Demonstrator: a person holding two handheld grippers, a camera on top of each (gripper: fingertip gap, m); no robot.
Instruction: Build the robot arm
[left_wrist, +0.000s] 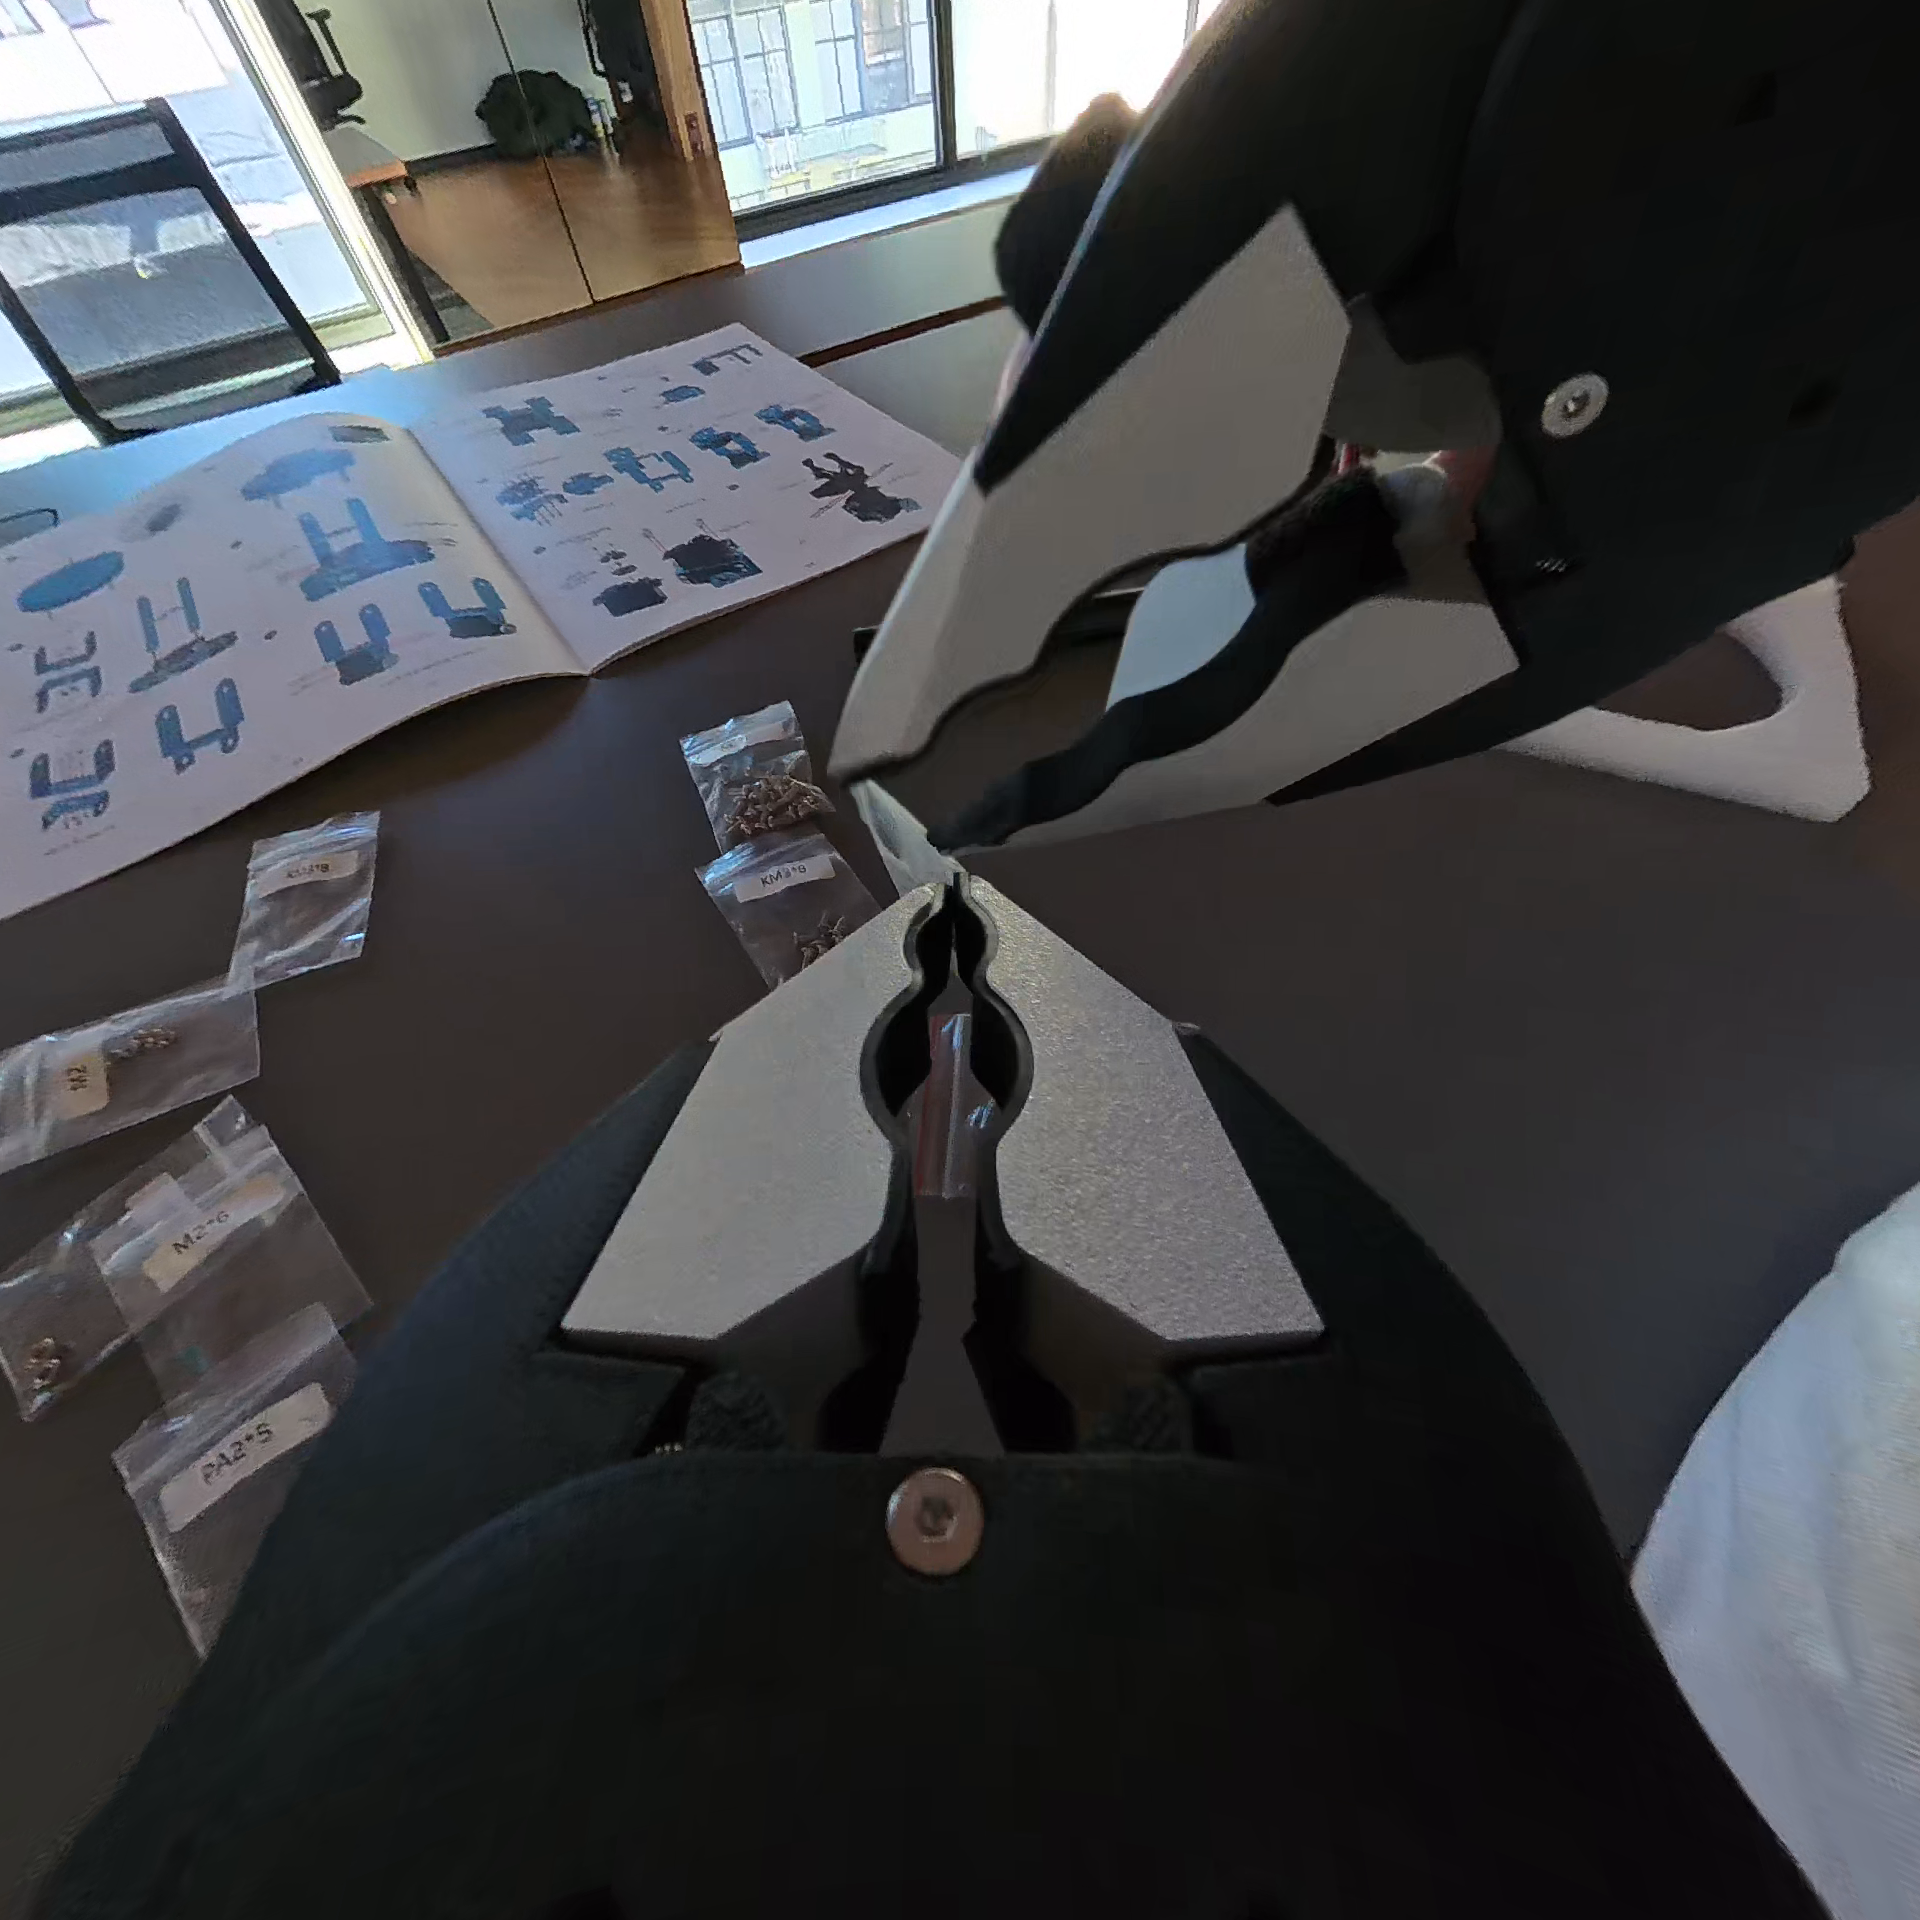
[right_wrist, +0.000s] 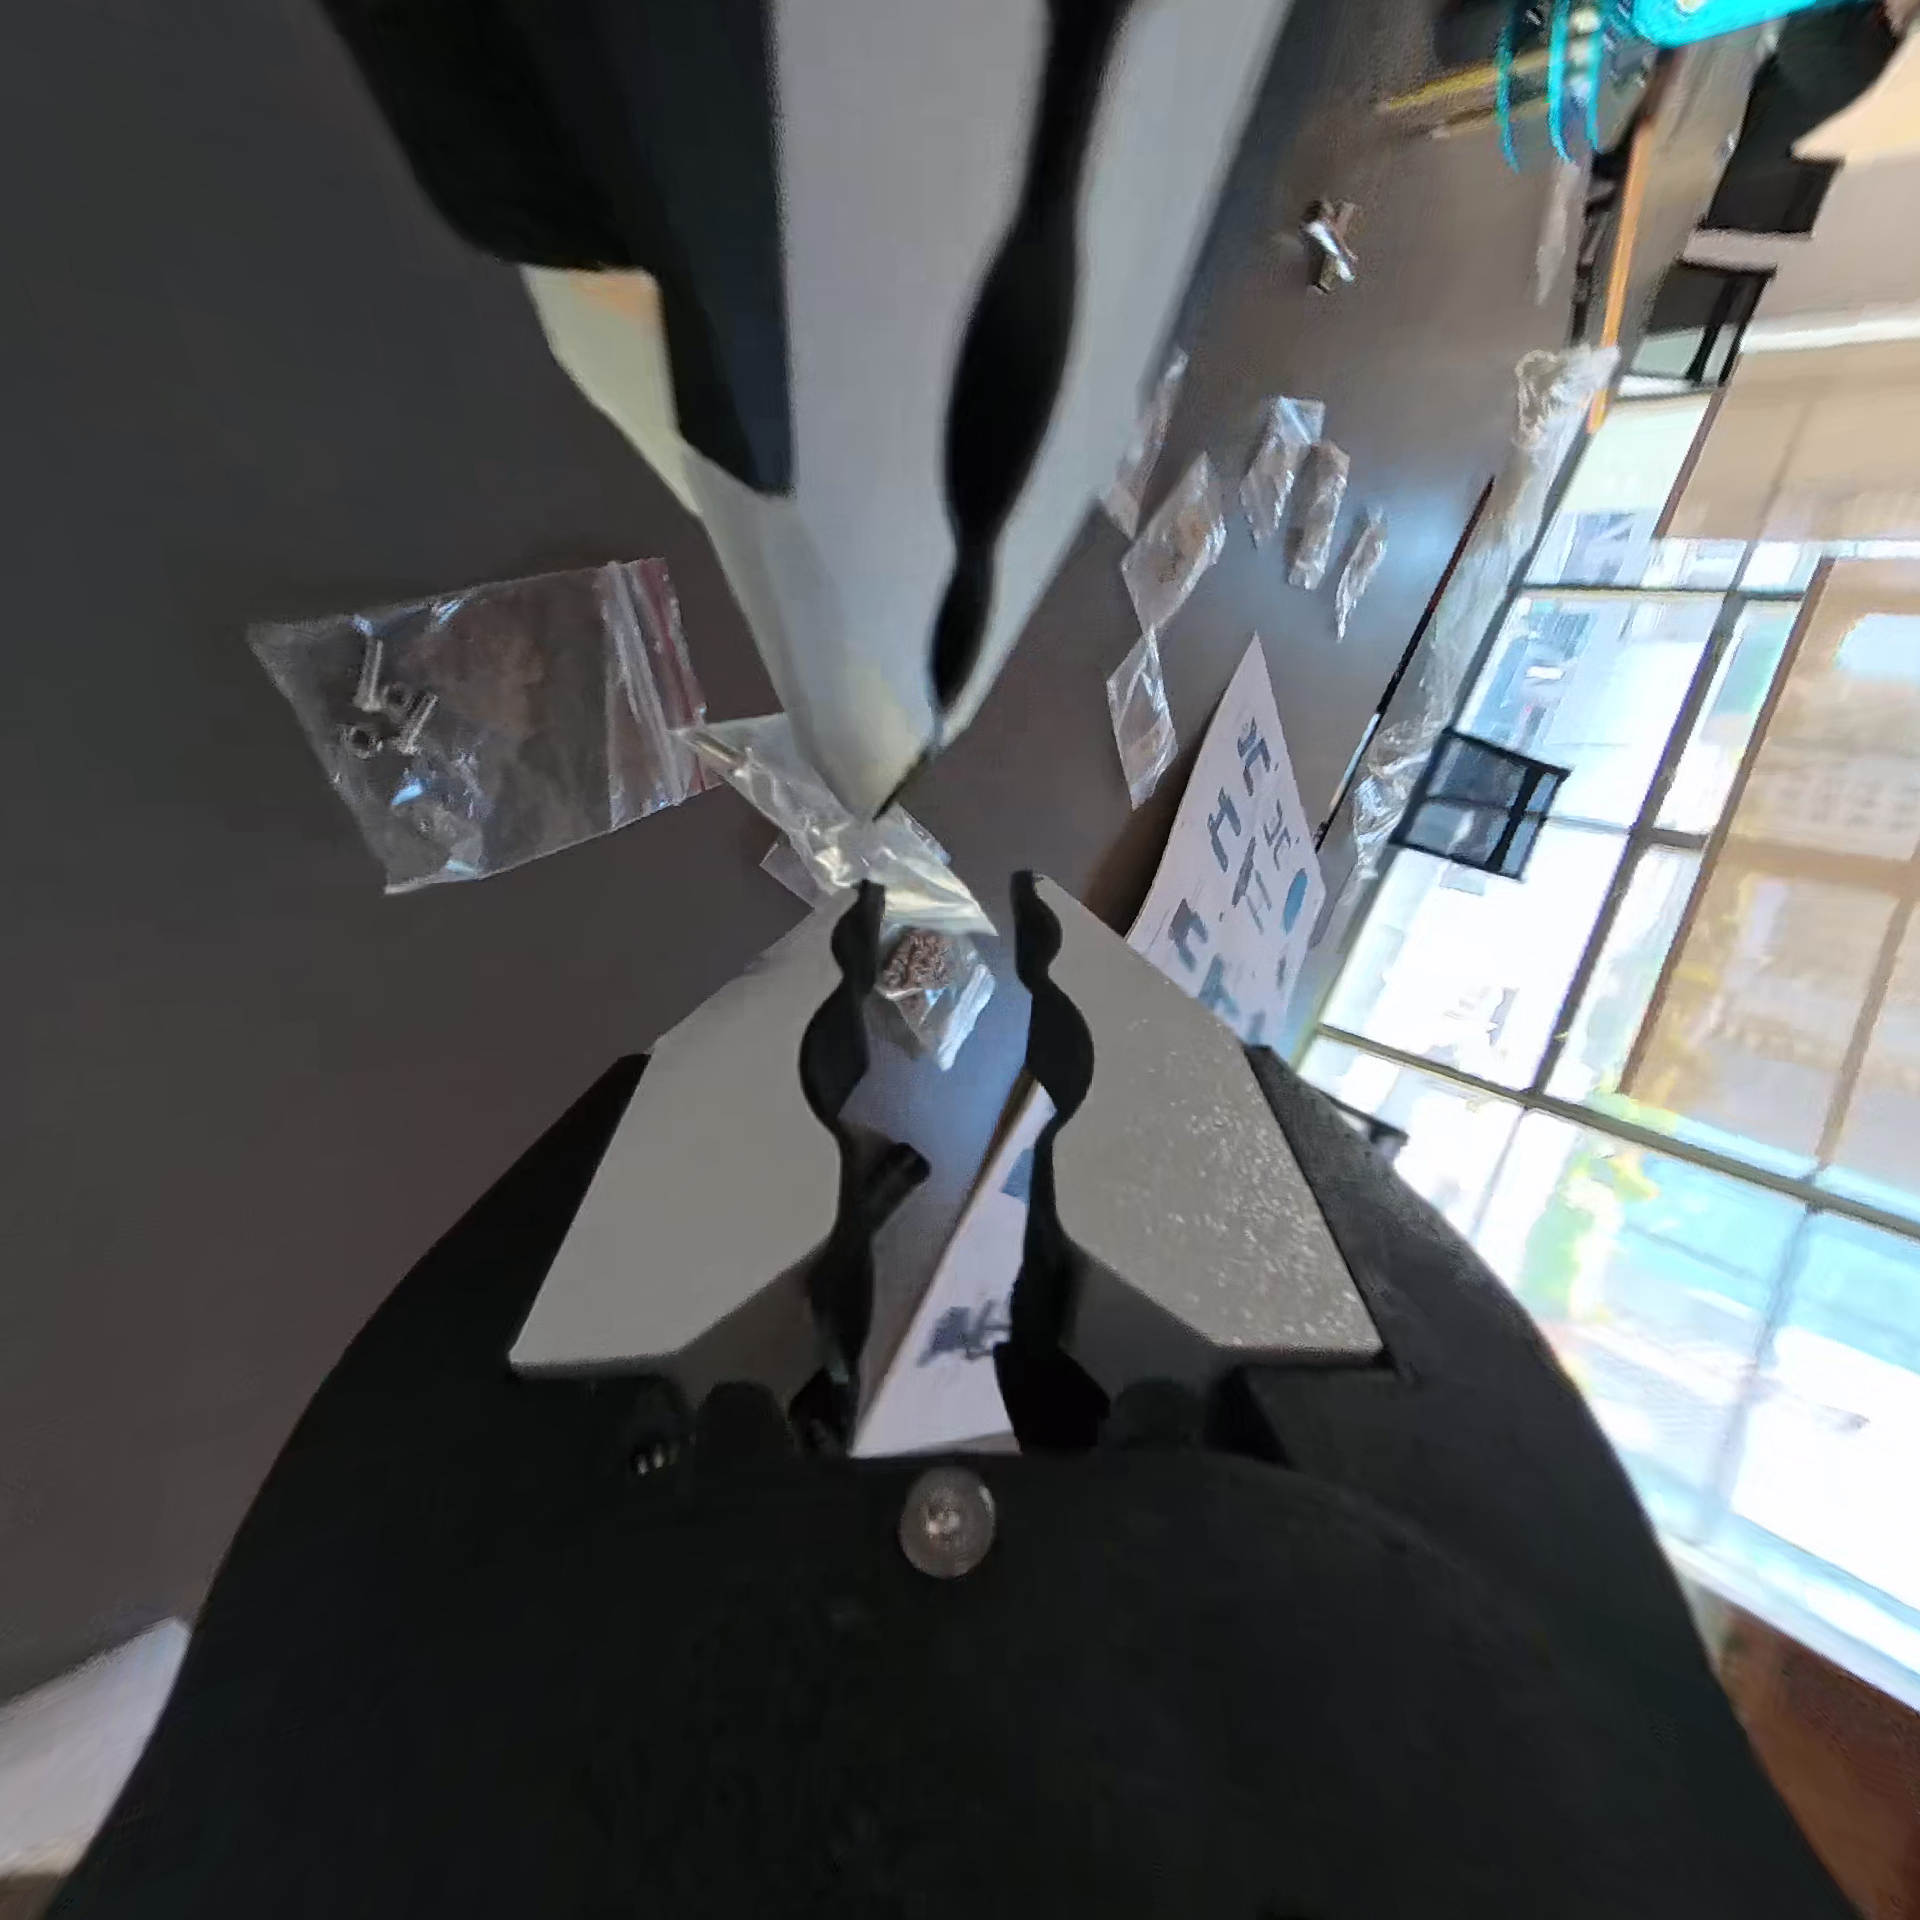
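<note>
My left gripper (left_wrist: 954, 891) is shut at the tips on a small clear plastic bag (left_wrist: 940, 1101), which shows through the gap between its fingers. In the right wrist view the left gripper (right_wrist: 904, 784) comes down from the top, pinching the crumpled top of that bag (right_wrist: 831, 831). Small screws (right_wrist: 914, 961) hang in the bag's lower part. My right gripper (right_wrist: 945, 894) is open, with the bag's lower part between its fingers and its left fingertip (right_wrist: 864, 909) against the plastic. In the left wrist view the right gripper (left_wrist: 899, 810) reaches in from the upper right, tip to tip with the left one.
An open assembly booklet (left_wrist: 416, 540) lies on the dark table (left_wrist: 1351, 1039). Several small labelled bags of screws (left_wrist: 758, 790) lie left of the grippers, and another bag of screws (right_wrist: 468, 727) lies flat nearby. A white object (left_wrist: 1766, 727) sits at the right. A black chair (left_wrist: 156, 260) stands by the window. Only a small space, under 4 cm, lies between the two pairs of fingers.
</note>
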